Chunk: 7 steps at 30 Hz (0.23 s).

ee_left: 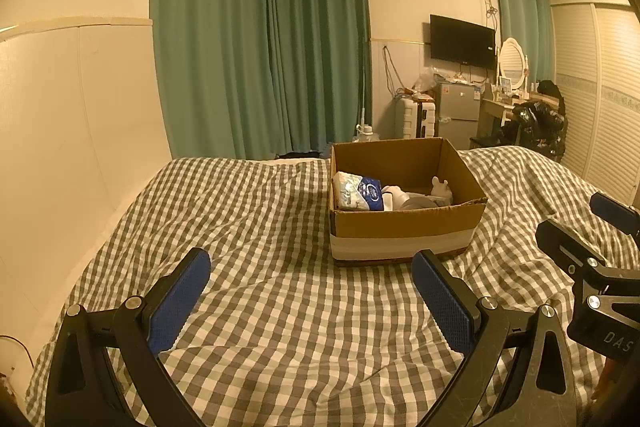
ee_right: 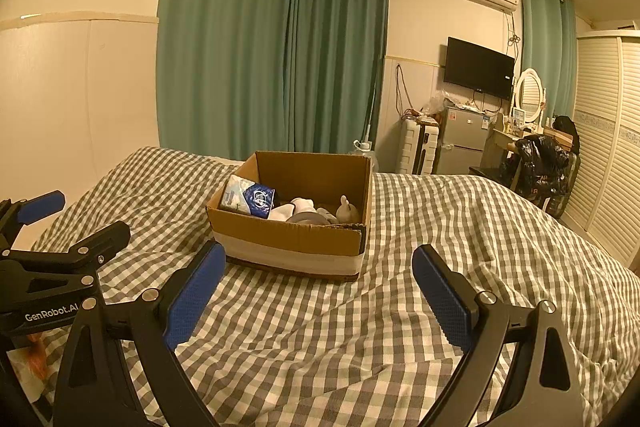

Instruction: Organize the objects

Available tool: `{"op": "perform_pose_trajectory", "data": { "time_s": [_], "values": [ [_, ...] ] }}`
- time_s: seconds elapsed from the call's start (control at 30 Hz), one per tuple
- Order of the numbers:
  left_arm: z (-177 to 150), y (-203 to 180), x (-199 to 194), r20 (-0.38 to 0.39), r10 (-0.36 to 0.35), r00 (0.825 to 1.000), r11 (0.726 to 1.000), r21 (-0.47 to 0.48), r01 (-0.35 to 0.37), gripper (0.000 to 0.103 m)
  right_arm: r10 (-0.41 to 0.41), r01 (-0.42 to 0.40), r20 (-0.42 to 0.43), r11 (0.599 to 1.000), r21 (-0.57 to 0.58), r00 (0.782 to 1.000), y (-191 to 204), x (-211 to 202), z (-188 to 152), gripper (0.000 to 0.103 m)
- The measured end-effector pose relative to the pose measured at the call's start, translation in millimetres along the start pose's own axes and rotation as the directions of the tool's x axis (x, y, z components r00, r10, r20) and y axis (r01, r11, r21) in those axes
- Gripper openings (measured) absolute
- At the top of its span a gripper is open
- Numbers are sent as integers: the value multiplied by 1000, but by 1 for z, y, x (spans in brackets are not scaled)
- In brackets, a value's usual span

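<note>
Holding one box (ee_left: 404,223), two spread tongs (ee_left: 314,281)

From my left wrist cam the cardboard box (ee_left: 404,223) sits on the bed (ee_left: 260,307) at about 1 o'clock, ahead of the left gripper (ee_left: 312,291), whose fingers are spread wide with nothing between them. The right gripper (ee_left: 592,259) pokes in at 3 o'clock, just right of the box. Inside the box, the tissue pack (ee_left: 358,191) leans at the left wall, a small figurine (ee_left: 440,187) is toward the right wall, and some other bits I can't make out lie between them. Behind the bed: curtains (ee_left: 260,47) at 12, fridge (ee_left: 458,111) and TV (ee_left: 462,42) at 2, wardrobe (ee_left: 600,87) at 3.
</note>
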<state>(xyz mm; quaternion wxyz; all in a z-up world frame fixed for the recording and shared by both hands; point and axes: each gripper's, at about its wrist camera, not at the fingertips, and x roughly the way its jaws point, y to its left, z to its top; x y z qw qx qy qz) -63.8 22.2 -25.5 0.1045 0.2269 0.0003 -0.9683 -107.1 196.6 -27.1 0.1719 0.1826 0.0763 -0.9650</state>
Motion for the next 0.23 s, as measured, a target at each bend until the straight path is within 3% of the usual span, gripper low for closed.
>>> {"op": "perform_pose_trajectory", "data": {
  "time_s": [0.23],
  "values": [
    [0,0,0,2,-2,1000,1000,0,2,103,-1,1,-1,1000,0,1000,0,0,0,95]
  ]
}}
